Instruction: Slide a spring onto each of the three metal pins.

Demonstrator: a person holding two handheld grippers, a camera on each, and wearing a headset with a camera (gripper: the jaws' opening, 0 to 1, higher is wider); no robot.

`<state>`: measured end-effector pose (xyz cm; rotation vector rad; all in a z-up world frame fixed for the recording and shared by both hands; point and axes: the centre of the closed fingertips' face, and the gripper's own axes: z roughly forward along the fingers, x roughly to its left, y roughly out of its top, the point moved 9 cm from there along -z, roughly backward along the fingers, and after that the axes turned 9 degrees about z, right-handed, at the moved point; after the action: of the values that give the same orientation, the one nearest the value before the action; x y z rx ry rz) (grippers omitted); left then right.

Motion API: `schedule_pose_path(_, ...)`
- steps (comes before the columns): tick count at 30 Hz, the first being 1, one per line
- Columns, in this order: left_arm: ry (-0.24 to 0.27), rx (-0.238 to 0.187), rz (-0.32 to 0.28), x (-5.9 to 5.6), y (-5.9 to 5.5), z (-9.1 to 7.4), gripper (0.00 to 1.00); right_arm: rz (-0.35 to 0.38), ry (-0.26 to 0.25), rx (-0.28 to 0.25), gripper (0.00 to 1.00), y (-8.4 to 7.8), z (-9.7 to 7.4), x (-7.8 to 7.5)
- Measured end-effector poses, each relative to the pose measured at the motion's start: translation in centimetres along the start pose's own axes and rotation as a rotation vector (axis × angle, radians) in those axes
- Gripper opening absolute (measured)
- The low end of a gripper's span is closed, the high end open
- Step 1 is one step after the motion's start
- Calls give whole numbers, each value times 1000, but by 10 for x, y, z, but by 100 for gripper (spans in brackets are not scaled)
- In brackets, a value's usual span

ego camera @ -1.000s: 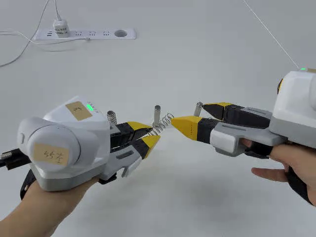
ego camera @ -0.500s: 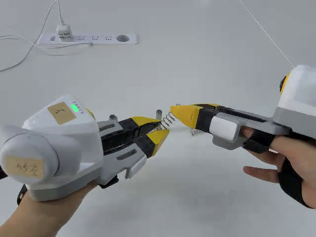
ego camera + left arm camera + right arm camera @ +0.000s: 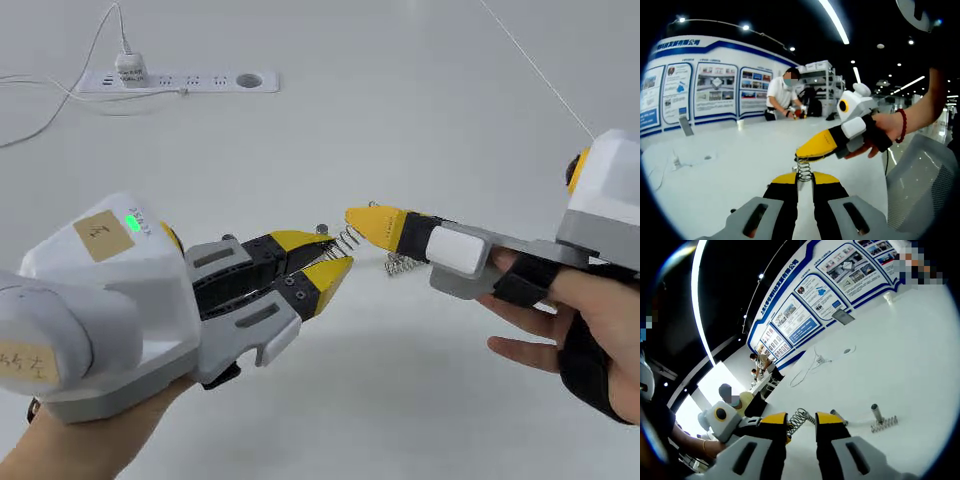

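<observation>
A short coil spring (image 3: pixel 346 241) hangs in the air between my two grippers. My left gripper (image 3: pixel 338 254) is shut on its near end, and the spring (image 3: pixel 803 169) stands up from between the yellow jaw tips. My right gripper (image 3: pixel 358 217) is closed on the far end, with the spring (image 3: pixel 799 418) lying slantwise between its jaws. Just behind the spring the top of a metal pin (image 3: pixel 322 229) peeks out. Another pin top (image 3: pixel 228 238) shows behind the left gripper. A second spring (image 3: pixel 400 265) lies on the table beside a standing pin (image 3: pixel 876 413).
A white power strip (image 3: pixel 180 80) with a plugged charger (image 3: pixel 130 68) and cables lies at the far left of the white table (image 3: pixel 400 400). A thin wire (image 3: pixel 540 70) runs across the far right. People stand far off in the room.
My right gripper has come in from the right and closed from wide open onto the spring's far end. The left gripper with the spring has risen a little. The camera has dipped closer.
</observation>
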<state>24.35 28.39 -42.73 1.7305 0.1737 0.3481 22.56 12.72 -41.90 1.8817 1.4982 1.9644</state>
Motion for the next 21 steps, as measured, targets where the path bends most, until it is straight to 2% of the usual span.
schedule_pose_path(13,0,0,13,-1,3,-4,10,36,43,-12,14,2,1,6)
schedule_pose_path(21,12,4,23,-1,5,-4,10,-9,64,-27,13,3,1,11)
